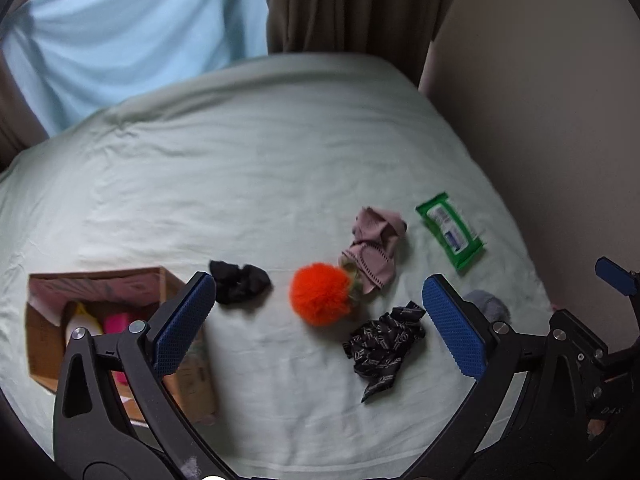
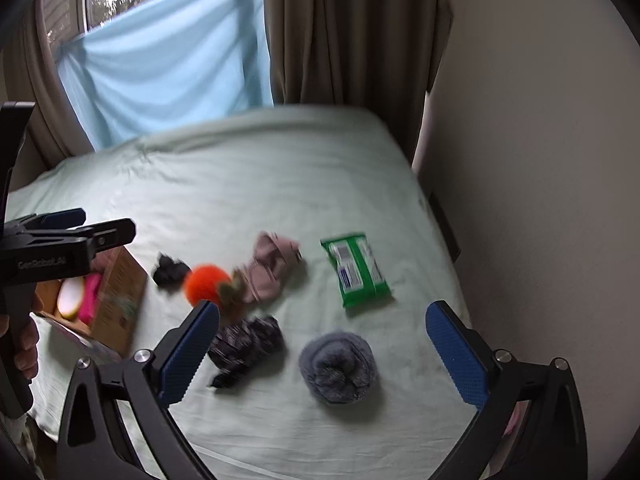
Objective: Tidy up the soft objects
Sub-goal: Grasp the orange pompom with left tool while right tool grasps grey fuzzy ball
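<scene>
Left gripper (image 1: 316, 320): nearest the lens, jaws spread wide, nothing between them; it hung above the bed sheet (image 1: 240, 180), apparently free to take the next item.

Right gripper (image 2: 322, 348): likewise wide open and empty, poised over the grey furry bundle (image 2: 339, 366), which lay just in front of it and seemed the likeliest pick.

Landmark: cardboard box (image 1: 48, 344), open-topped, at the near left of the bed. It held a white-and-yellow item (image 1: 82, 324) and a pink item (image 1: 116, 324), so it was judged to be the collecting place for the soft things.

Black patterned cloth (image 1: 386, 346): crumpled, well right of the box, near the camera, loose on the sheet.

Orange fluffy ball (image 1: 318, 298): right of the box, beyond the patterned cloth, touching a greenish piece beside it; whether the two were joined could not be told.

Black bundle (image 1: 240, 286): just right of the box's far corner, the closest loose item to it.

Pink garment (image 1: 376, 248): farther off, right of the box, touching or overlapping the ball's green part.

Green wipes pack (image 1: 450, 232): farthest right of the box, lying flat, apart from the fabrics.

Brown curtain (image 2: 348, 32) and pale blue cloth (image 2: 168, 60): beyond the bed's far edge.
</scene>
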Motion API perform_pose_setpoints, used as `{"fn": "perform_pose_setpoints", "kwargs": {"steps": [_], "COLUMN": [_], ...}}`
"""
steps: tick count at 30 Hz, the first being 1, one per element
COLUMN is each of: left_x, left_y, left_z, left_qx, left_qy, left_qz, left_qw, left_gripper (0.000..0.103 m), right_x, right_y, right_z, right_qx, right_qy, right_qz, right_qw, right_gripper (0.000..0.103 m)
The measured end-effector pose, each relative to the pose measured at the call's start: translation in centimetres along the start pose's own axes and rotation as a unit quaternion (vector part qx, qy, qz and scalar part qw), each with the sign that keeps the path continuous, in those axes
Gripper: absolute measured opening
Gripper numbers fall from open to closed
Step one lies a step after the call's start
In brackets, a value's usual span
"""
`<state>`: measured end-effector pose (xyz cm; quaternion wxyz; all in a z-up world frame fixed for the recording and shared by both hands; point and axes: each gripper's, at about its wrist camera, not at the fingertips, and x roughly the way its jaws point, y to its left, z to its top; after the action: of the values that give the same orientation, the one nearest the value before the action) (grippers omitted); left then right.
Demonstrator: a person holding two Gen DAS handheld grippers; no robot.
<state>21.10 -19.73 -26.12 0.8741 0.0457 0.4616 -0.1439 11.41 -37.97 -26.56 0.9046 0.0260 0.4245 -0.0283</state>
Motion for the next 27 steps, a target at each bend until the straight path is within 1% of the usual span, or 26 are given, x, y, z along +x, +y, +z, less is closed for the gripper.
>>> {"fn": "perform_pose_setpoints", "kwargs": {"steps": [5,8,10,14,19,21,23,24,26,27], "left_x": [6.9,10.7,12.9,15.9,18.7,19.5,20.2,20.4,20.7,20.7], "left_y": [-1.1,-1.4,-1.6,-1.4,-1.1,-1.0,-1.1,-1.2,-1.2,-1.2], "left_z": [-1.5,-2.5,-3.1,-3.8,-4.6,-4.8,-4.9,-5.0,-4.9,-4.8], "left_qx": [0.01,0.016,0.024,0.021,0.022,0.026,0.03,0.031,0.032,0.031], "left_qy": [0.039,0.07,0.087,0.099,0.114,0.117,0.121,0.123,0.127,0.127], "left_qz": [0.002,-0.005,0.004,0.012,0.019,0.019,0.019,0.019,0.018,0.016], "left_qw": [0.9992,0.9974,0.9959,0.9948,0.9931,0.9926,0.992,0.9917,0.9913,0.9912], "left_gripper": [0.103,0.103,0.103,0.103,0.103,0.1,0.092,0.09,0.078,0.074], "right_x": [5.1,7.5,8.8,11.7,14.3,14.8,15.2,15.4,15.8,16.0], "right_y": [-0.9,-1.3,-1.5,-1.7,-1.3,-1.3,-1.1,-1.1,-1.1,-1.2], "right_z": [-2.2,-3.6,-4.4,-6.0,-7.3,-7.7,-7.9,-8.0,-7.9,-7.9], "right_qx": [0.001,0.01,0.015,0.022,0.021,0.02,0.018,0.018,0.02,0.023], "right_qy": [0.035,0.053,0.064,0.082,0.102,0.106,0.108,0.109,0.112,0.115], "right_qz": [-0.002,0.0,0.001,0.002,0.006,0.01,0.009,0.01,0.012,0.011], "right_qw": [0.999,0.999,0.998,0.996,0.995,0.994,0.994,0.994,0.993,0.993], "right_gripper": [0.103,0.103,0.103,0.103,0.103,0.103,0.103,0.102,0.095,0.093]}}
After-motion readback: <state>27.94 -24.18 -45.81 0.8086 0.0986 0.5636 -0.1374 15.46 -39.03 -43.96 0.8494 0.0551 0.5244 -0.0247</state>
